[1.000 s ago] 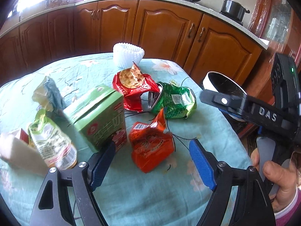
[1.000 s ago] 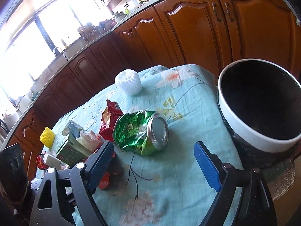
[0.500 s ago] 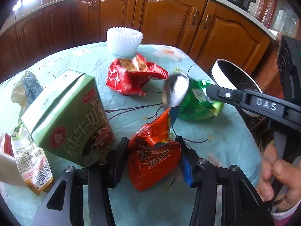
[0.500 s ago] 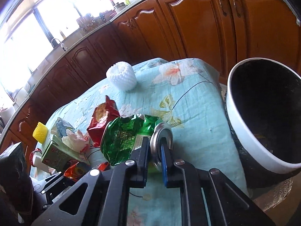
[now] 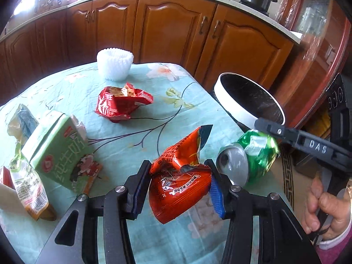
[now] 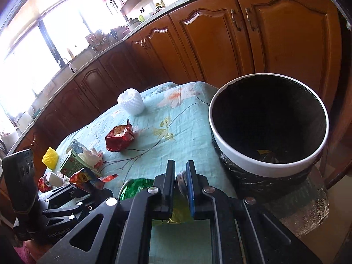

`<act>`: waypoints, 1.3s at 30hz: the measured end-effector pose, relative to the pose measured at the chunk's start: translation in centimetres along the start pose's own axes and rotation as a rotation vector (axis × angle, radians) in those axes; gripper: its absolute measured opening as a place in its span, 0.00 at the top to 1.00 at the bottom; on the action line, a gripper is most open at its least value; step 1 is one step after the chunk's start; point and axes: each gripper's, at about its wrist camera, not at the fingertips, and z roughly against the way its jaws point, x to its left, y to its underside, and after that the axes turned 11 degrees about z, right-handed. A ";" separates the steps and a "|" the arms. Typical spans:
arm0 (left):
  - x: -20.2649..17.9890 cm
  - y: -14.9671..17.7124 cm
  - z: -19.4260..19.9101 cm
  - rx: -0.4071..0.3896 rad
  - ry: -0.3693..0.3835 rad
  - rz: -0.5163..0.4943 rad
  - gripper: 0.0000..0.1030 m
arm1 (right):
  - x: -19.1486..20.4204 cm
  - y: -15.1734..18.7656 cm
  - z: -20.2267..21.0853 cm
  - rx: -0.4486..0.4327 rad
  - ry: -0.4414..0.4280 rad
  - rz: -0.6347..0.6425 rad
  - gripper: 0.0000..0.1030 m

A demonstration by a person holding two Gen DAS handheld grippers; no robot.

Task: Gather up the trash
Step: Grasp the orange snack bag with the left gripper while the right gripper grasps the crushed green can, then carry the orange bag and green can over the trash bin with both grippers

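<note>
Two grippers loaded: left gripper [image 5: 179,182] clenches the orange wrapper [image 5: 179,184], right gripper [image 6: 180,181] pinches the green can [image 5: 253,154] (rim-held) below the bin [image 6: 267,167], lower centre, for dropping.

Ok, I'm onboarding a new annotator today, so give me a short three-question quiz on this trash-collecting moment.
1. True or false: the left claw is shut on the orange snack wrapper.
2. What does the right claw hold? A) green milk carton B) crushed green can C) white foam net
3. Fill in: the black bin with the white rim stands beside the table, on its ____ side in the right wrist view.

Key: 1 true; 2 B; 3 right.
</note>
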 end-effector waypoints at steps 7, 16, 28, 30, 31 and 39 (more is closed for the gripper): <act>0.5 0.4 -0.4 0.016 -0.014 0.017 0.53 | 0.2 2.1 -0.5 0.110 -0.012 0.028 0.81; -0.5 0.2 -0.3 0.018 -0.007 0.008 0.53 | 2.7 2.2 -0.1 0.103 0.089 0.182 0.86; -3.6 -2.4 -1.6 0.038 0.073 -0.022 0.53 | 0.3 -0.4 3.7 -0.007 0.173 0.192 0.88; -4.3 -2.7 -2.0 0.044 0.085 -0.029 0.53 | -0.2 -0.9 4.1 -0.018 0.181 0.189 0.88; -4.6 -3.0 -2.3 0.048 0.091 -0.034 0.53 | -0.6 -1.3 4.3 -0.024 0.186 0.189 0.88; -8.3 -5.4 -5.2 0.086 0.116 -0.083 0.53 | -3.4 -4.0 4.9 -0.066 0.243 0.185 0.88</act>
